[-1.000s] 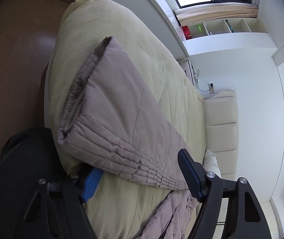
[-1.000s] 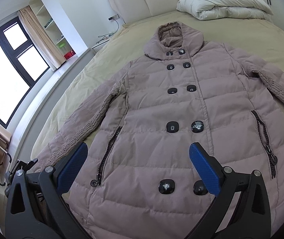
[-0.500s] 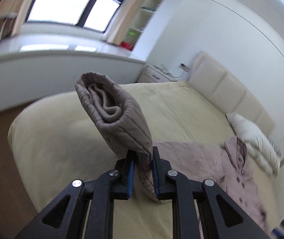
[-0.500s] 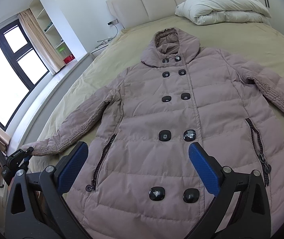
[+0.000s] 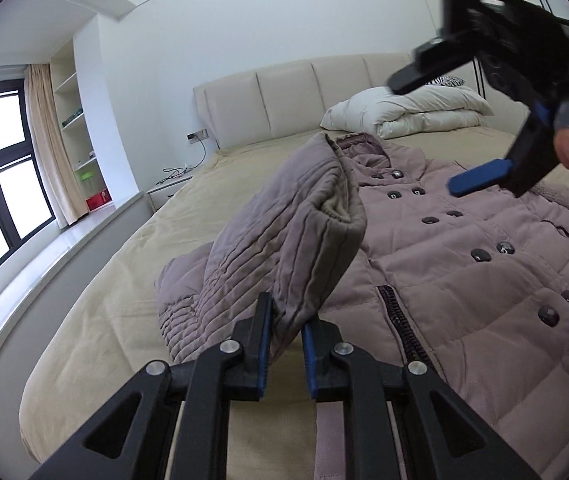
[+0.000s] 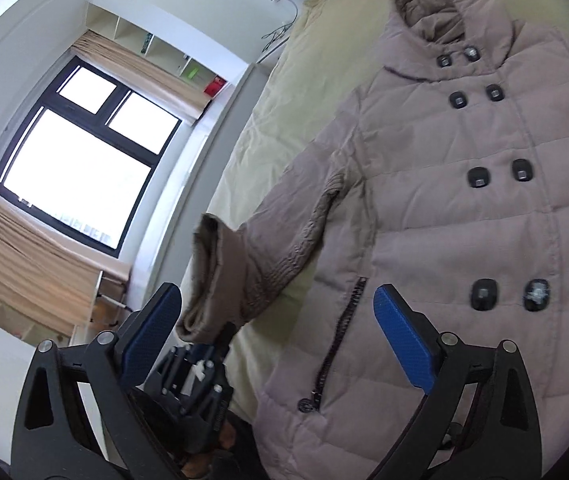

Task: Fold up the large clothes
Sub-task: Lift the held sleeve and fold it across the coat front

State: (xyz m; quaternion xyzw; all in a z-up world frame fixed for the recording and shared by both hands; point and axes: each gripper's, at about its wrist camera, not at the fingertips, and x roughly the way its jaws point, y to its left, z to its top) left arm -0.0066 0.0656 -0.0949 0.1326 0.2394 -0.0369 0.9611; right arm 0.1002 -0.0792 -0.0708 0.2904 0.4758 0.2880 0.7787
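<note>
Quilted coat (image 6: 464,208) flat on bed (image 5: 96,332); left gripper (image 5: 286,334) clamps its lifted cuff (image 5: 316,240); right gripper (image 6: 278,336), slightly blurred, gapes empty above coat.

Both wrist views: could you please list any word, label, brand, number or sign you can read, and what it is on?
None can be read.
Coat: no label or brand shows; the buttons carry only a pale mark, too small to read.
Red box on the shelf: too small and blurred to read.
Grippers, left and right: no marking shows.
</note>
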